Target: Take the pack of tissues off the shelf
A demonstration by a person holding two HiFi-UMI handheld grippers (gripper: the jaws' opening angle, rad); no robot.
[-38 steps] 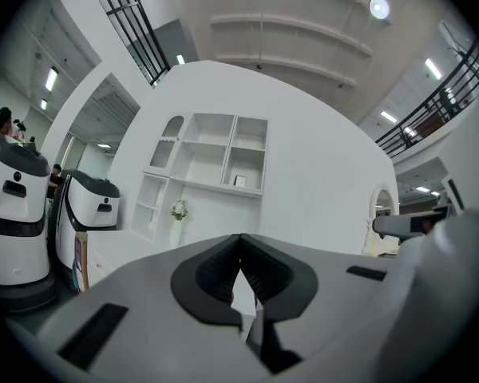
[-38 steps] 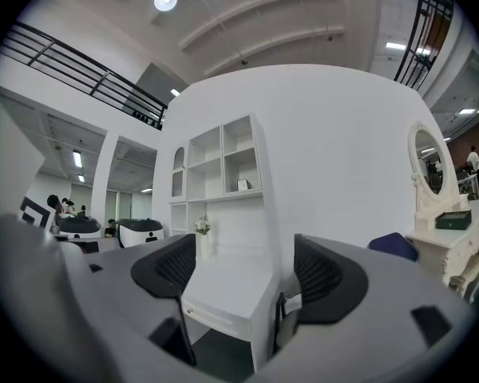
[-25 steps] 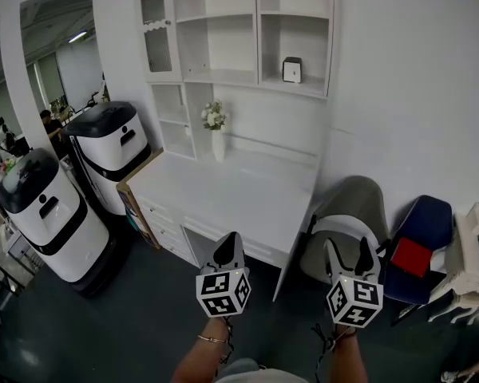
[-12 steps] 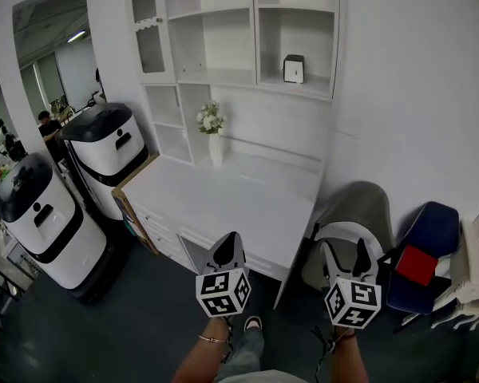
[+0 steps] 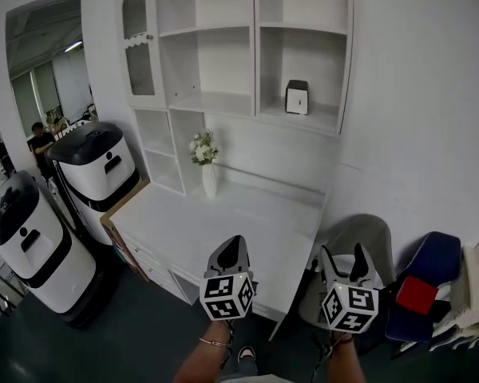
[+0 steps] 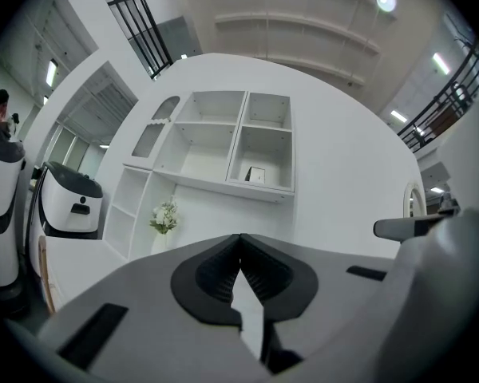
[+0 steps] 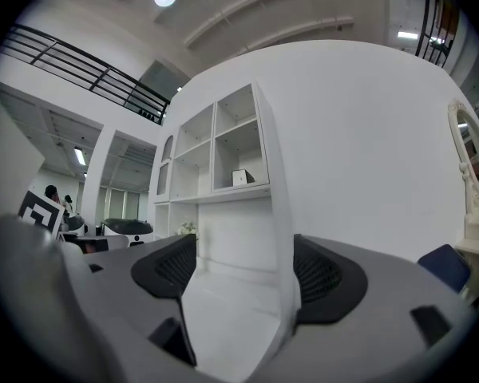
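The pack of tissues (image 5: pixel 297 97) is a small dark and white box standing in the lower right compartment of the white wall shelf (image 5: pixel 223 102). It also shows far off as a small box, the tissue pack (image 6: pixel 256 175) in the left gripper view and the pack (image 7: pixel 241 177) in the right gripper view. My left gripper (image 5: pixel 231 248) hangs over the desk's front edge, well below the pack, its jaws shut together on nothing (image 6: pixel 239 242). My right gripper (image 5: pixel 346 260) is level with it to the right, open and empty (image 7: pixel 239 274).
A white desk (image 5: pixel 223 222) with drawers stands under the shelf, with a vase of white flowers (image 5: pixel 205 162) at its back. Two white and black machines (image 5: pixel 92 166) stand at the left. A grey chair (image 5: pixel 359 234) and a blue chair (image 5: pixel 431 270) are at the right.
Both grippers have moved forward towards the desk. The shelf and the tissue pack now look larger and nearer. Neither gripper's jaws have changed.
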